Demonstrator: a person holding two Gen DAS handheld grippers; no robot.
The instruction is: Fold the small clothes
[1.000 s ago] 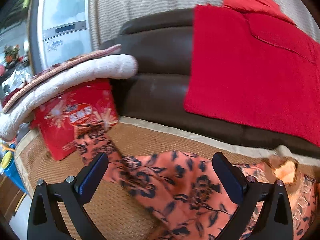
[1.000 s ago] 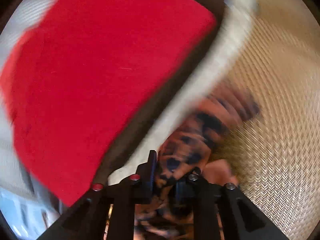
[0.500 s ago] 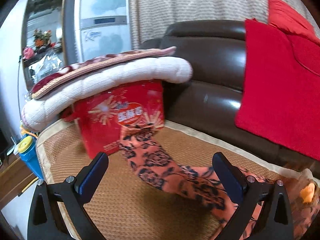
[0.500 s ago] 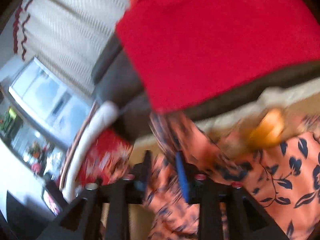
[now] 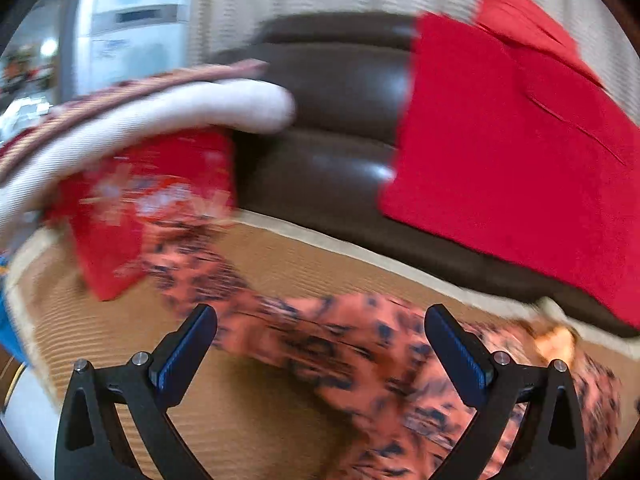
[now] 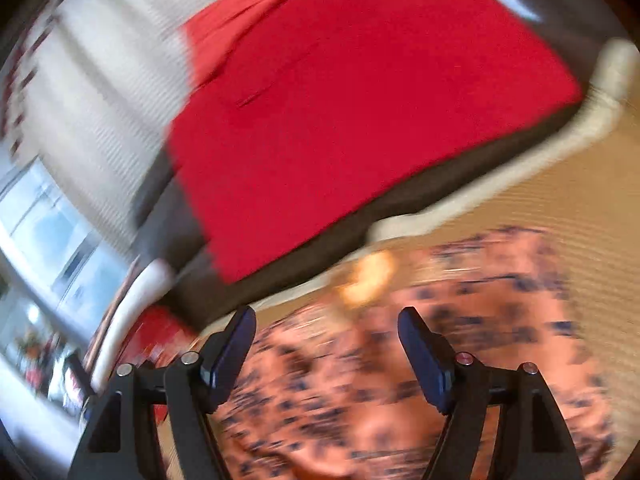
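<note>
Left wrist view: the left gripper (image 5: 320, 344) stands wide and empty, as it did a second ago. The floral garment (image 5: 340, 344) lies ahead between its fingers on the woven mat (image 5: 248, 412).

Right wrist view: the right gripper (image 6: 326, 346), clamped on the garment (image 6: 460, 320) a second ago, now stands wide. The cloth lies released below and ahead, so this fold appears laid down.

No readable text; white print on red box (image 5: 148, 200) smeared by blur, both views too blurred for labels.
</note>
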